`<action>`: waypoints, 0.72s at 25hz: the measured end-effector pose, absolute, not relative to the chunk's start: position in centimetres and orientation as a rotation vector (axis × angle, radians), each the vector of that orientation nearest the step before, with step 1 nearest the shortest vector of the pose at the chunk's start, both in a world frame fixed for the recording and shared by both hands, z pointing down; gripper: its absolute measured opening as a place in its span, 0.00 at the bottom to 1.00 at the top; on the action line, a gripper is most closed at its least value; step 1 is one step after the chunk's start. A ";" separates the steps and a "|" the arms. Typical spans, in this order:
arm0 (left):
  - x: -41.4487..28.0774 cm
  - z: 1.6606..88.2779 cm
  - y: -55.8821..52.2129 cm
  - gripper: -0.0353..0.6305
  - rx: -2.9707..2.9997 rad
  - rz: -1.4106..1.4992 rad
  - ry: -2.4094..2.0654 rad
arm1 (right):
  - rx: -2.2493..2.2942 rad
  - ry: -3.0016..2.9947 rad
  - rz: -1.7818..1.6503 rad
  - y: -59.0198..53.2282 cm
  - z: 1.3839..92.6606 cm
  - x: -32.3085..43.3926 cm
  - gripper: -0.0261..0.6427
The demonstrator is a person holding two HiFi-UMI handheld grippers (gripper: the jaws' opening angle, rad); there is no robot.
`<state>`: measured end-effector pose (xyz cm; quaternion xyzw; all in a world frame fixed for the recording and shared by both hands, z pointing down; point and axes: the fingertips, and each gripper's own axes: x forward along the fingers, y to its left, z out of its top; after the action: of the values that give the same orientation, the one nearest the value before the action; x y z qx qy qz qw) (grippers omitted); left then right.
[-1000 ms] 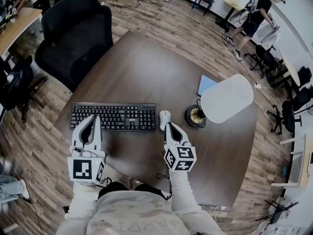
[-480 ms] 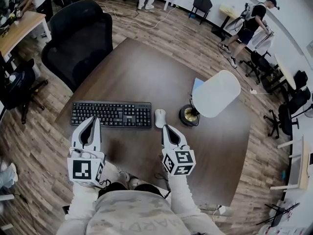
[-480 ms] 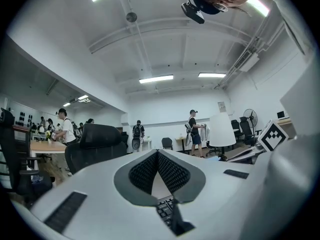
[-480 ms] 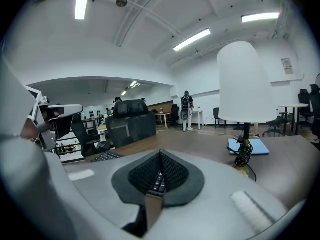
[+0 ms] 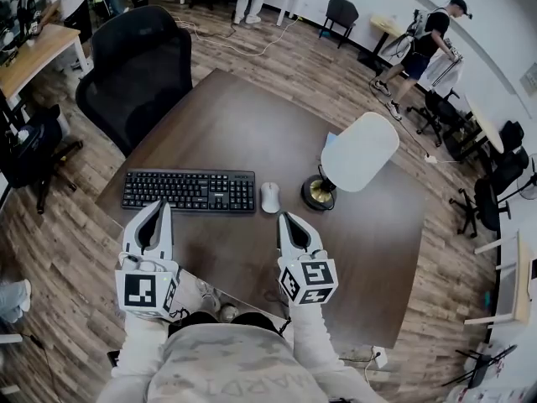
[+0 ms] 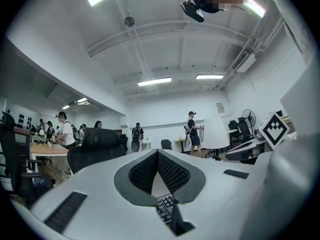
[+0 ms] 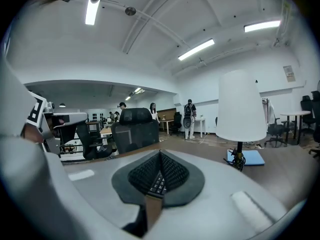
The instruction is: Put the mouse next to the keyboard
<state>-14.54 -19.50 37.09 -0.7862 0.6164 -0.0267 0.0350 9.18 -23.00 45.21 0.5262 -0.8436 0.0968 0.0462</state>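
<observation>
The mouse (image 5: 269, 197) is small and white; it looks light and hard, with a smooth round back that could slip, so the best hold is on its two long sides, near the middle, with a soft squeeze. It lies on the table (image 5: 235, 124) just beside the right end of the keyboard (image 5: 189, 191), between it and the foot of the lamp (image 5: 359, 152); the job looks done. The left gripper (image 5: 159, 202) has its jaws together and holds nothing; the right gripper (image 5: 284, 217) is the same, and it sits near the mouse but apart from it. The table is dark, flat and smooth; things would slide on it. Around it are a black chair (image 5: 134, 65), a wood floor and people far off.
</observation>
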 end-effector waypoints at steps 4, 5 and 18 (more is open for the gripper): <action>-14.2 36.5 -18.5 0.06 -2.412 -0.077 1.882 | 1.618 -2.599 0.258 -21.9 43.7 9.4 0.05; -14.0 36.4 -18.3 0.06 -2.411 -0.077 1.877 | 1.622 -2.605 0.248 -21.7 43.3 9.5 0.05; -13.7 35.0 -15.4 0.06 -2.380 -0.051 1.870 | 1.641 -2.676 0.126 -18.5 39.3 9.7 0.05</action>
<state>-13.69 -15.40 35.04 -0.7849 0.6168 -0.0168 0.0574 9.66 -18.46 39.25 0.5223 -0.8518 0.0401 -0.0001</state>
